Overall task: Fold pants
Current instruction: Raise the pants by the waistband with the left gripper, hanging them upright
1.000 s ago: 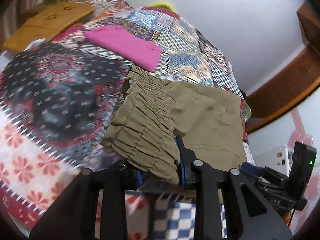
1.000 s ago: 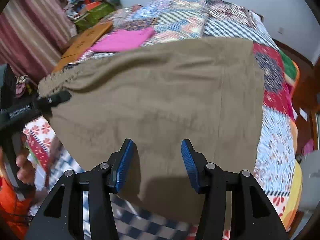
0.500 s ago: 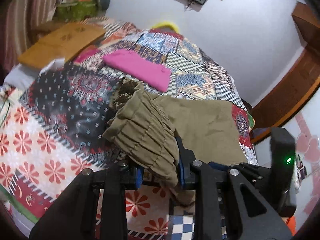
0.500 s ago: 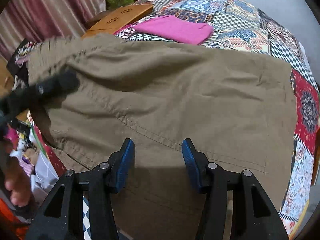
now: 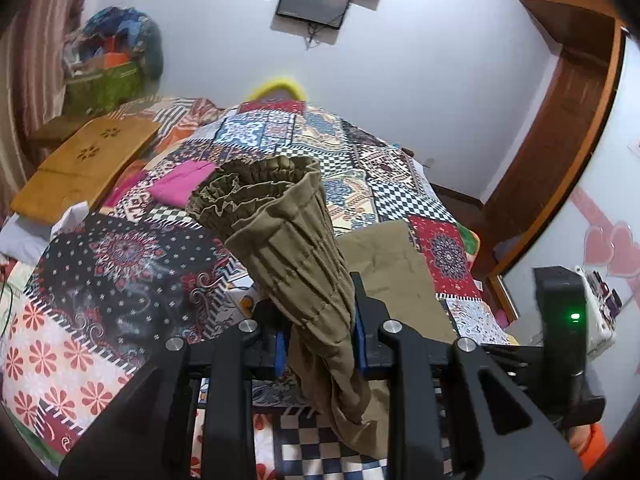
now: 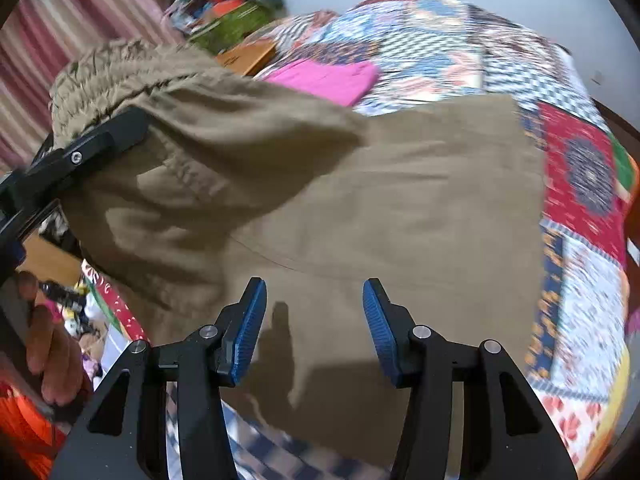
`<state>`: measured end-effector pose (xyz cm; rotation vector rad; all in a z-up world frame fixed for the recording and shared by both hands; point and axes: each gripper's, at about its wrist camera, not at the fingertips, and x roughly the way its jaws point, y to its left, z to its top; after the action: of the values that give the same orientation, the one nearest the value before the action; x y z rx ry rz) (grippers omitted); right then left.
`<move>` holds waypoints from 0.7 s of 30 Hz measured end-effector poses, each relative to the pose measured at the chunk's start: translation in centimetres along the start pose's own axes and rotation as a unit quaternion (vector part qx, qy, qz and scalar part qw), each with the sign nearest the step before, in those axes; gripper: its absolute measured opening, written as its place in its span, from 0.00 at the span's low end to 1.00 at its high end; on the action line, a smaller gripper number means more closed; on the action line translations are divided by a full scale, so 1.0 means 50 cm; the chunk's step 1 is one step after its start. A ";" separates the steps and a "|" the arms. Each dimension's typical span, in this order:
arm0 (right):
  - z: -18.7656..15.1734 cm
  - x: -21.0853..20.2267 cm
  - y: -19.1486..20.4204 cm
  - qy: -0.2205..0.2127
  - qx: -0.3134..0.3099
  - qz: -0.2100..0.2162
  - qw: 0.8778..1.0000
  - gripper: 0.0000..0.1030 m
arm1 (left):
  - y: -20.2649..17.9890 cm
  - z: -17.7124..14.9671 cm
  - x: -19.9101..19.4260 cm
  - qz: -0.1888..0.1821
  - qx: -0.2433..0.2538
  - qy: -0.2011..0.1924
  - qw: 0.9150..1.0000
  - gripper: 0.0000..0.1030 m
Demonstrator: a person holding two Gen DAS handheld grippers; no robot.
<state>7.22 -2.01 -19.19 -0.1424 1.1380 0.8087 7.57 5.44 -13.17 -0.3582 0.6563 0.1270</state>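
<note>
Left wrist view: the left gripper (image 5: 319, 328) has lifted higher than a second ago, jaws clamped on the gathered, ruffled waistband of the olive pants (image 5: 288, 236) above the patchwork bed (image 5: 120, 248).

Right wrist view: the right gripper (image 6: 314, 324) hovers, jaws wide and empty, over the smooth pants (image 6: 400, 208), now raised at the left.

**Olive pants on a patchwork bed**

The pants (image 5: 298, 240) are plain olive-khaki. The quilt (image 5: 120, 264) mixes checks, red flowers on white, and dark medallion squares. A folded cloth (image 6: 328, 78) is bright pink. The tool (image 6: 314, 320) is black with blue pads (image 6: 250, 320). The curtain (image 6: 60, 28) is striped maroon and pink.
</note>
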 end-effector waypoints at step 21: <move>-0.070 -0.077 -0.137 -0.027 0.055 -0.040 0.997 0.49 | -0.194 0.014 0.030 -0.073 0.085 0.016 0.994 0.24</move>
<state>8.27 -10.56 -19.45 -0.0739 1.1153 0.6730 11.36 -3.33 -10.79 -0.2439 0.6644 -0.0740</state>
